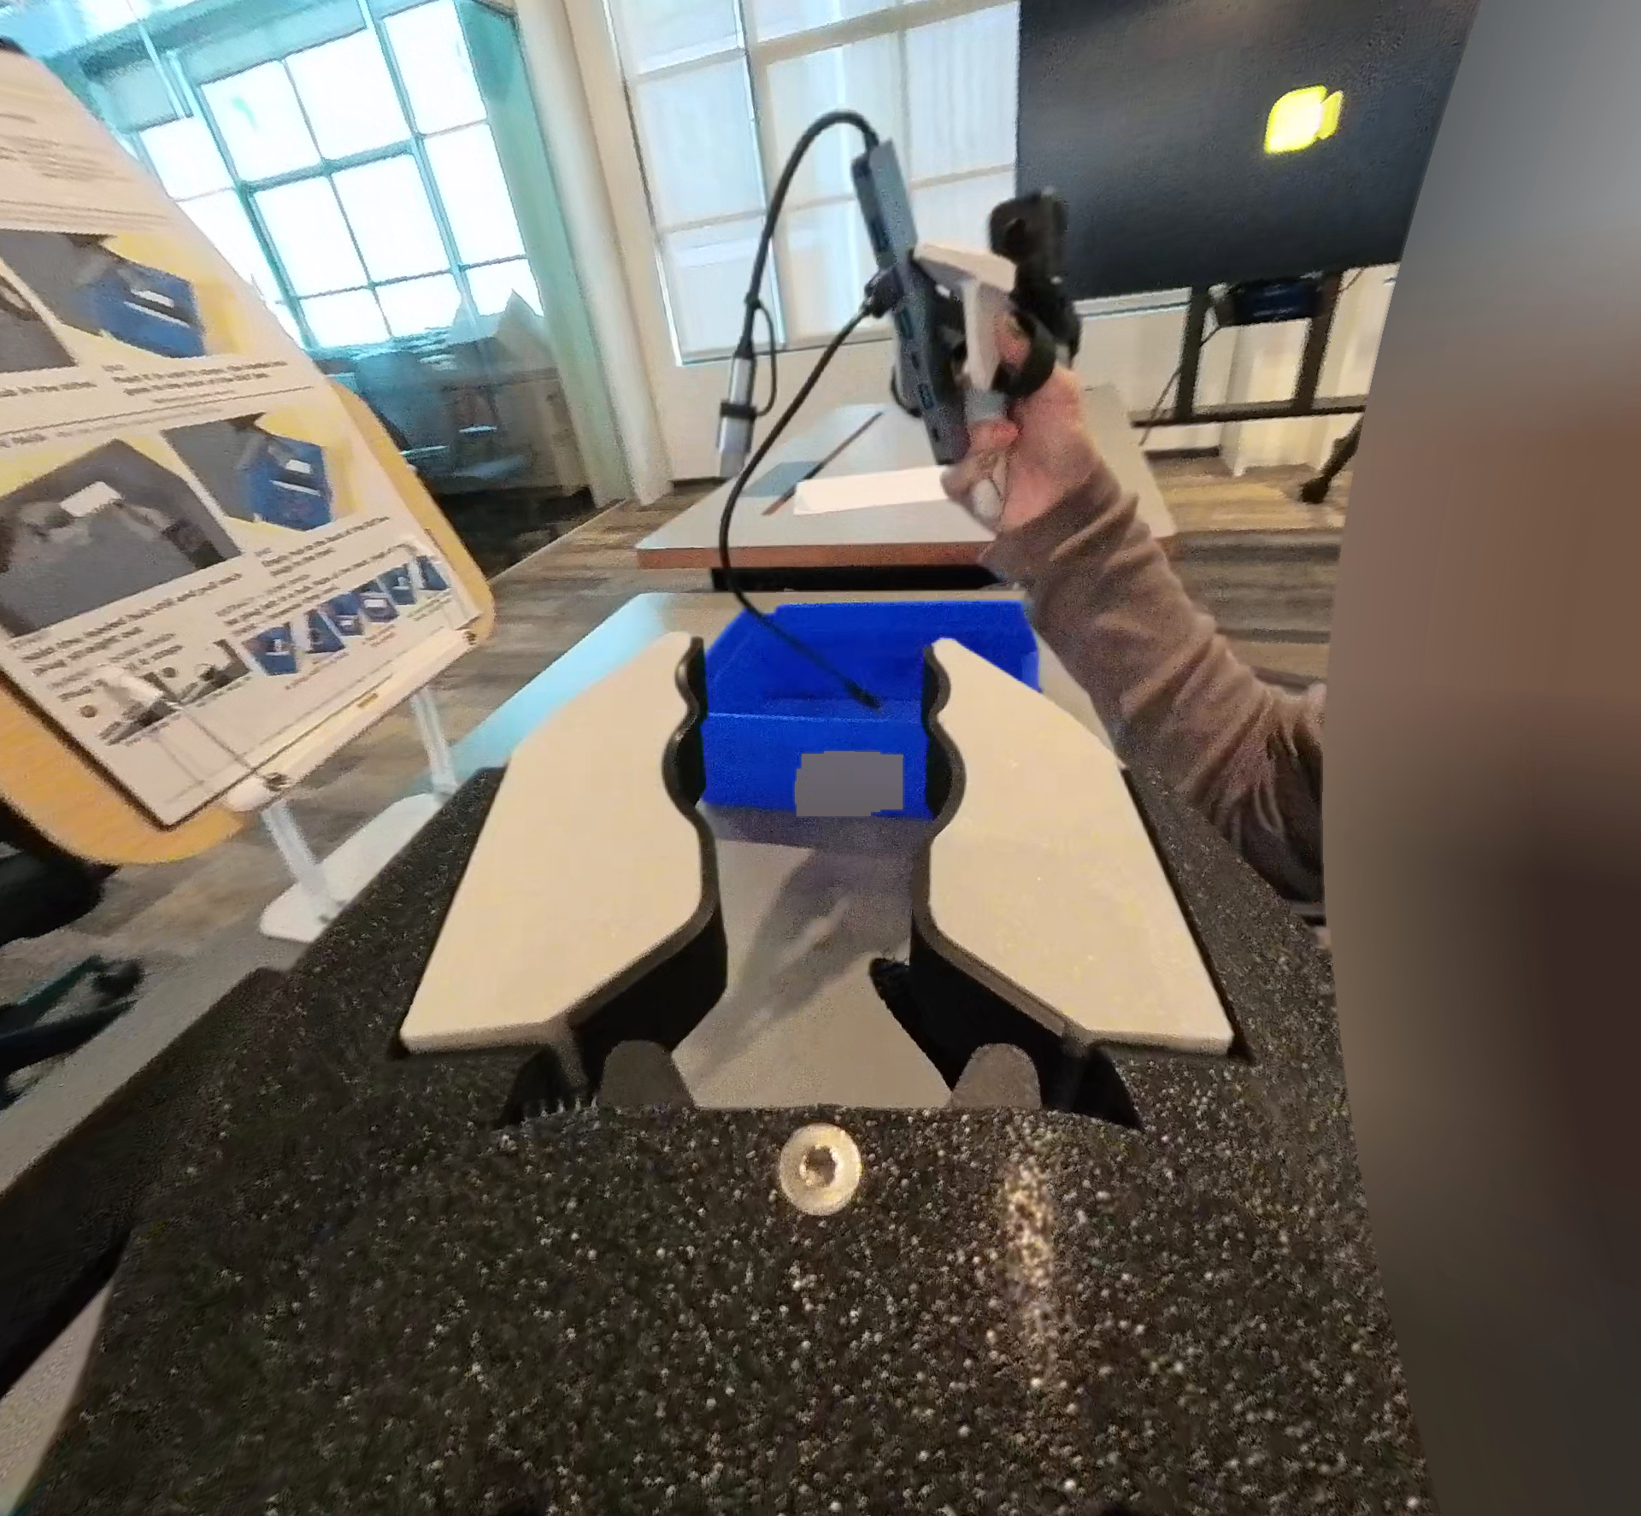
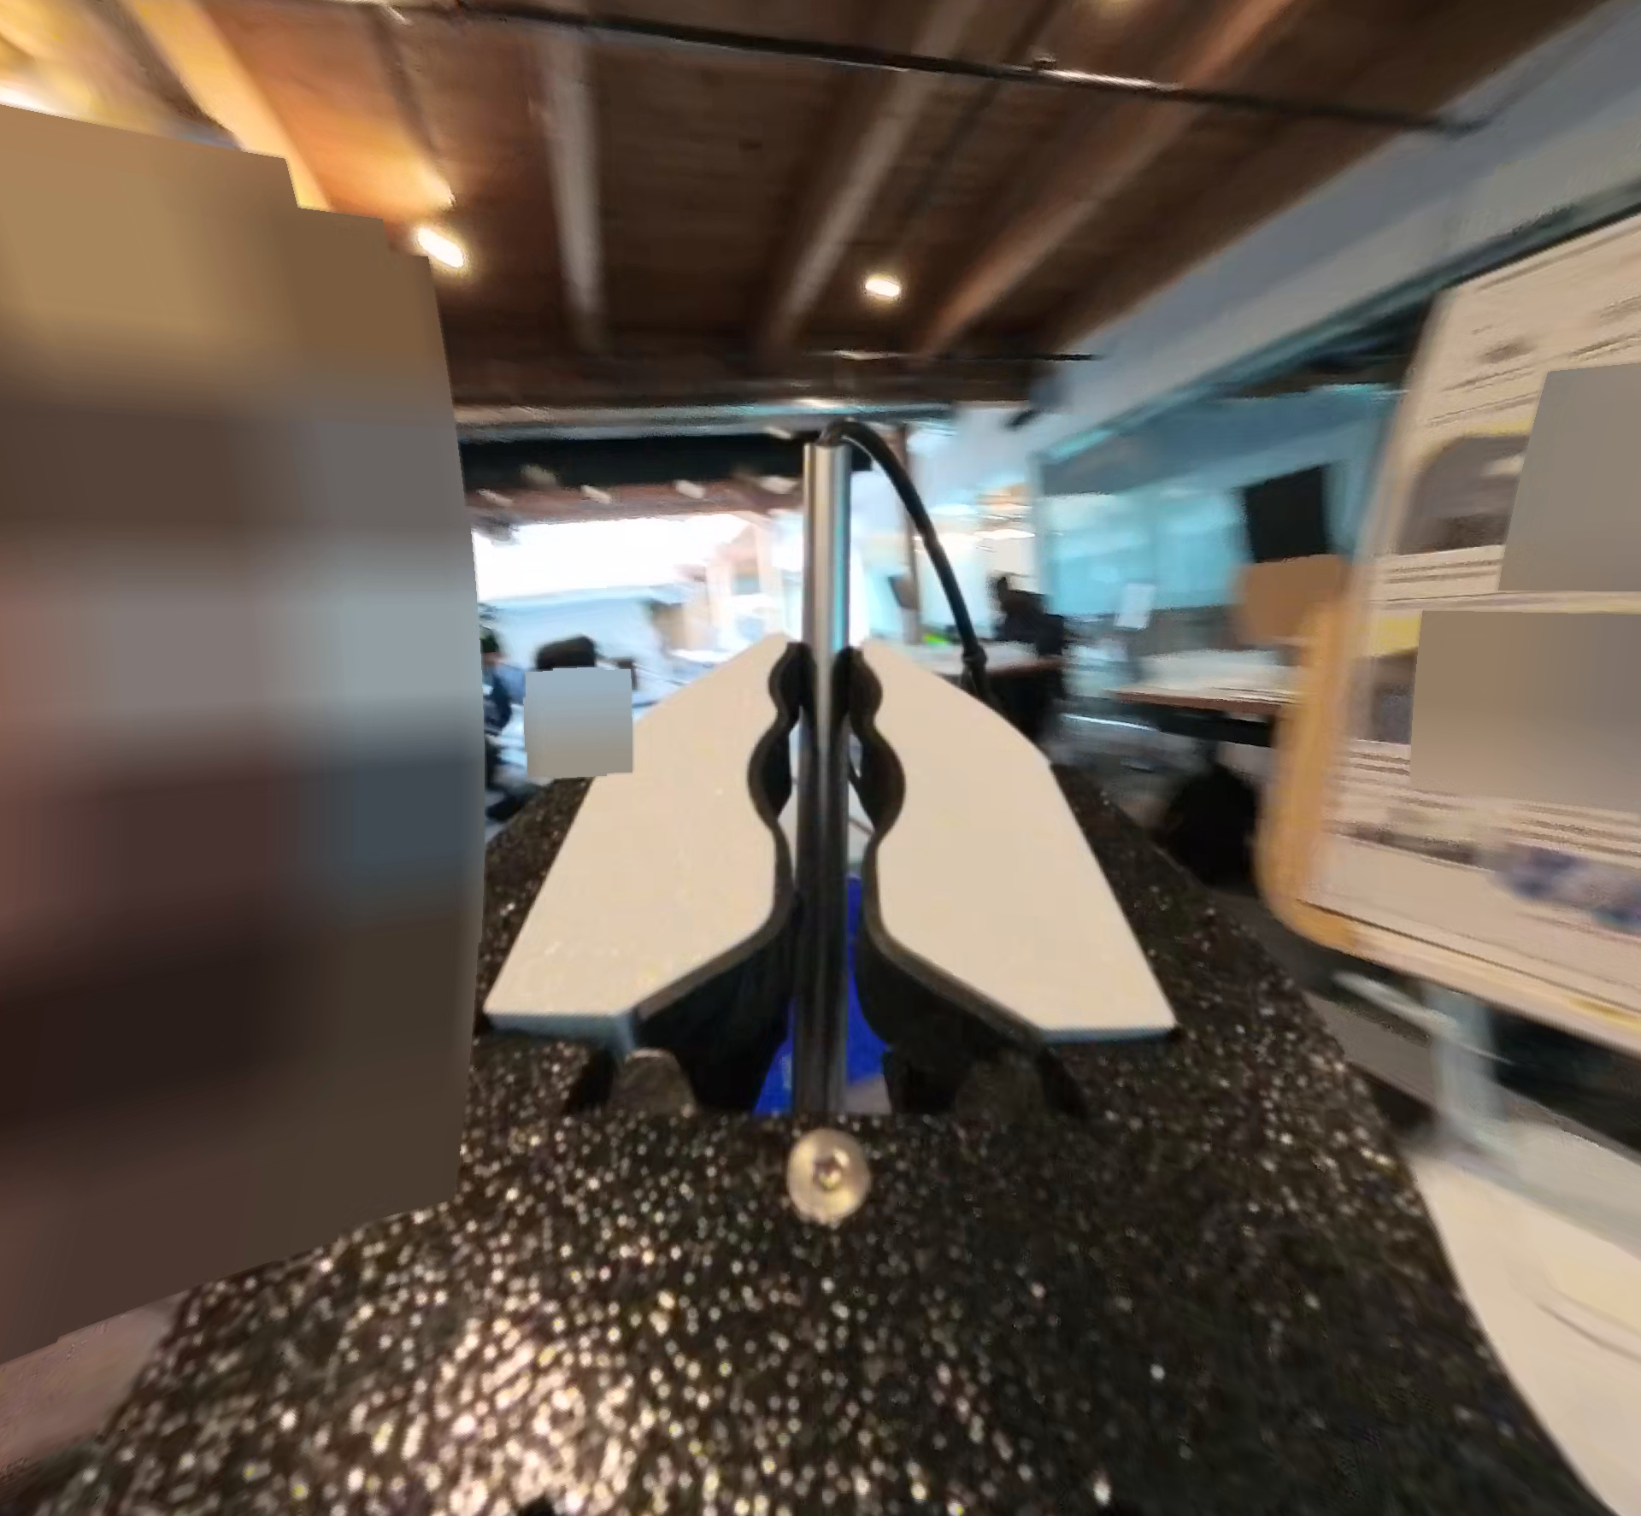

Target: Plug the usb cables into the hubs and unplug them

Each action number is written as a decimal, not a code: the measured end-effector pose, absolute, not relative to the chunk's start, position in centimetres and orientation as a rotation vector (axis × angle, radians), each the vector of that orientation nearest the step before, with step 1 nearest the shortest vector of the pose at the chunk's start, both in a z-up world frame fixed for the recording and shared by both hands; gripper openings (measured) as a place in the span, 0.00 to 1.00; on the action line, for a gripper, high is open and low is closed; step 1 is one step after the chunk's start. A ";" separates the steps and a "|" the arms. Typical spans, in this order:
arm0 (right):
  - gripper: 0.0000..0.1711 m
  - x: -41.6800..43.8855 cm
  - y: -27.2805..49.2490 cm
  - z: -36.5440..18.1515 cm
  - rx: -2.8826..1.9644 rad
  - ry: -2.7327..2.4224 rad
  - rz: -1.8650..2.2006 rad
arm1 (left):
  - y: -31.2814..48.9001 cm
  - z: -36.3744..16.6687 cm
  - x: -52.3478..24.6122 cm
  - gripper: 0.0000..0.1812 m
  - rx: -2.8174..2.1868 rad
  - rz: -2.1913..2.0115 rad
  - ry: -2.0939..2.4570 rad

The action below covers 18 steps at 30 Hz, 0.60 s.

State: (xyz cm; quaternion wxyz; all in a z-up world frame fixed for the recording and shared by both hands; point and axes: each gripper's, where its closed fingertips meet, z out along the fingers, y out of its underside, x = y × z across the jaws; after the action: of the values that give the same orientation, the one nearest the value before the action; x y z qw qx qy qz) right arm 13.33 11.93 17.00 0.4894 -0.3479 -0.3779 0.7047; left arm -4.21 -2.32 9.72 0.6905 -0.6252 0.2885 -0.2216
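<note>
My left gripper is open and empty, low over the table in front of a blue bin. My right gripper is raised well above the bin and shut on a grey usb hub, held on edge. In the right wrist view the gripper clamps the hub edge-on between its fingers. The hub's own black lead arches from its top and hangs with a silver connector. A thin black usb cable is plugged into the hub's side and trails into the bin.
An instruction board on a white stand stands to the left of the bin; it also shows at the right of the right wrist view. Behind are another table with paper and a dark screen on a stand. The gap from one gripper's tips to the other's is roughly 25 cm.
</note>
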 end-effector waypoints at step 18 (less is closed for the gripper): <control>0.06 18.4 26.8 -7.2 -2.028 -1.128 0.743 | 0.1 7.7 -3.8 0.26 -1.450 -0.654 0.631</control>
State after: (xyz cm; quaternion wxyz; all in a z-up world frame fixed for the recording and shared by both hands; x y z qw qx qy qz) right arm 18.39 26.75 -7.20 0.3453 -0.7811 -0.4344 0.2861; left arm -3.81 0.13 7.73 0.6558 -0.6397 0.2785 -0.2884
